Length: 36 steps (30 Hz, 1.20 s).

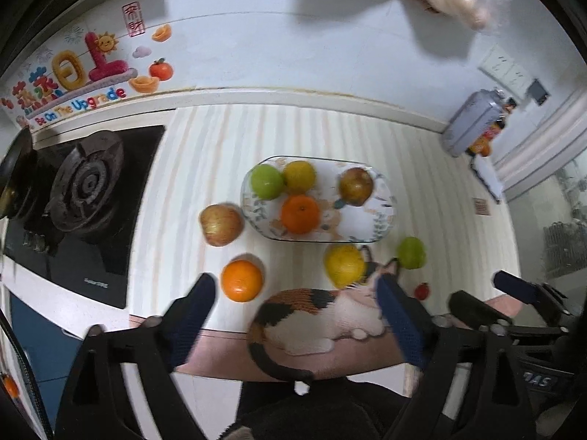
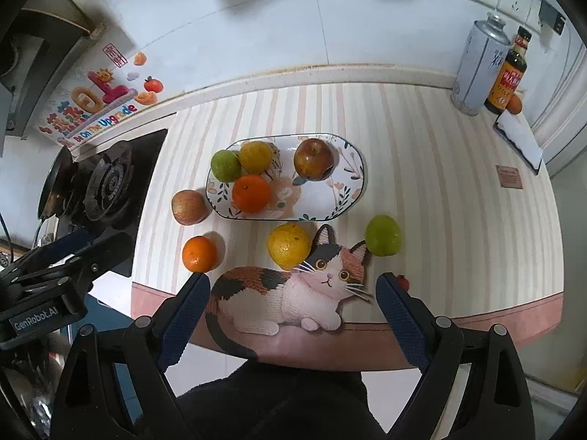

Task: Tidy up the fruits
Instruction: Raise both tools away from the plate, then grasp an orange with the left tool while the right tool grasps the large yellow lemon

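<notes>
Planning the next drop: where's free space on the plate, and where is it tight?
Free: the plate's right-front patch, between the dark red apple and the front rim. Crowded: its left end, where the green fruit, yellow fruit and orange cluster. The striped mat right of the plate is bare.

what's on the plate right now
Four fruits on the plate: green apple, yellow citrus, orange, red apple. Pattern beneath them is covered.

The left claw [image 1: 293,300] and right claw [image 2: 291,295] both point steeply down, spread wide, empty.
</notes>
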Each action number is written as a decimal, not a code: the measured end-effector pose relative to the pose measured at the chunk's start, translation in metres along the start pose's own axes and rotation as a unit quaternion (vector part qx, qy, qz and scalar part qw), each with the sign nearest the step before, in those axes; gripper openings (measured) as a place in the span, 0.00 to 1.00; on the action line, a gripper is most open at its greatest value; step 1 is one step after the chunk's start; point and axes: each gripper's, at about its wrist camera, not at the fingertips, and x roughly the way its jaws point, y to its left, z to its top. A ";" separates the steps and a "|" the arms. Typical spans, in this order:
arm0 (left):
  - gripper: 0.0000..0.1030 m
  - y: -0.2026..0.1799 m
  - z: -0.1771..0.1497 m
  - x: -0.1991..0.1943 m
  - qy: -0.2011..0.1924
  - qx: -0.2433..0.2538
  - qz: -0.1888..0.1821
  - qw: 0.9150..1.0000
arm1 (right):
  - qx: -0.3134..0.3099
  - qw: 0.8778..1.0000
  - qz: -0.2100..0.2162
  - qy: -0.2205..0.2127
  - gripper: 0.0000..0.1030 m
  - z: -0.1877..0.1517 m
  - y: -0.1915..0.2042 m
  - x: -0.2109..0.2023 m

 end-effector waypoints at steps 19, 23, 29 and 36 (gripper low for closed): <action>0.99 0.075 -0.015 0.155 0.128 -0.045 0.074 0.988 | 0.078 0.985 0.019 0.151 0.91 0.018 -0.014 0.206; 0.99 0.075 -0.021 0.185 0.163 -0.043 0.076 0.983 | 0.082 0.982 0.020 0.166 0.91 0.018 -0.012 0.228; 0.99 0.076 -0.025 0.212 0.181 -0.050 0.057 0.981 | 0.083 0.982 0.020 0.168 0.89 0.020 -0.007 0.243; 0.81 0.068 -0.022 0.216 0.172 -0.027 0.053 0.983 | 0.072 0.983 0.022 0.168 0.79 0.024 0.003 0.246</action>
